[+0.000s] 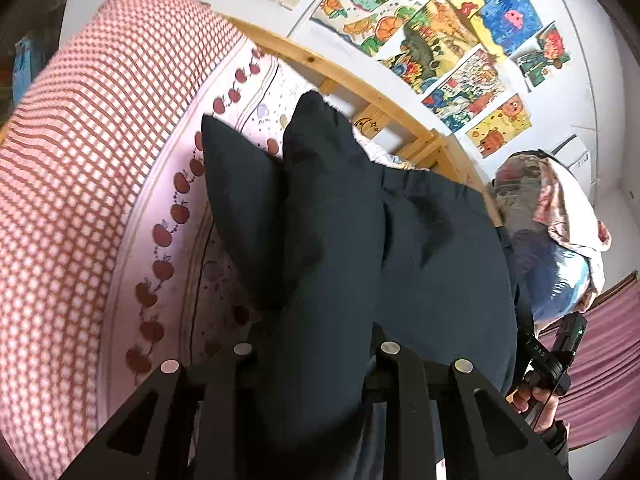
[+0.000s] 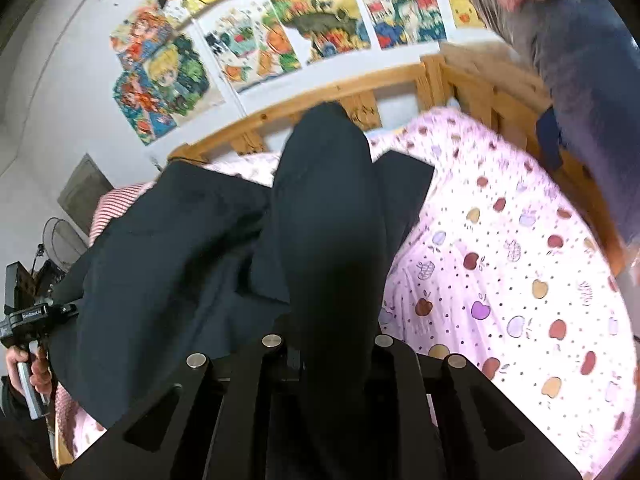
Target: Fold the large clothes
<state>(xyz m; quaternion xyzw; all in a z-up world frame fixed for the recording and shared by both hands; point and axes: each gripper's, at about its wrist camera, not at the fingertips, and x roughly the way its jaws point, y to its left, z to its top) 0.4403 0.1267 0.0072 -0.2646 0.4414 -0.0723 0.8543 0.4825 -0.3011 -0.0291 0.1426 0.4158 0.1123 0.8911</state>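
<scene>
A large dark navy garment [image 1: 420, 248] hangs lifted over the bed, its legs or sleeves trailing onto the pink apple-print sheet [image 1: 176, 216]. In the left wrist view, my left gripper [image 1: 316, 344] is shut on a bunched fold of it, and the cloth hides the fingertips. My right gripper [image 2: 328, 340] is shut on another fold of the same garment [image 2: 168, 248], fingertips likewise covered. Each view shows the other gripper at the edge, held in a hand: the right one [image 1: 556, 352] and the left one [image 2: 28, 312].
A red-checked quilt [image 1: 80, 140] lies piled at the bed's left end. A wooden bed rail [image 2: 320, 96] runs along the poster-covered wall [image 2: 280, 40]. A person [image 1: 552, 240] stands by the bed's far corner. A fan [image 2: 60, 240] stands at the left.
</scene>
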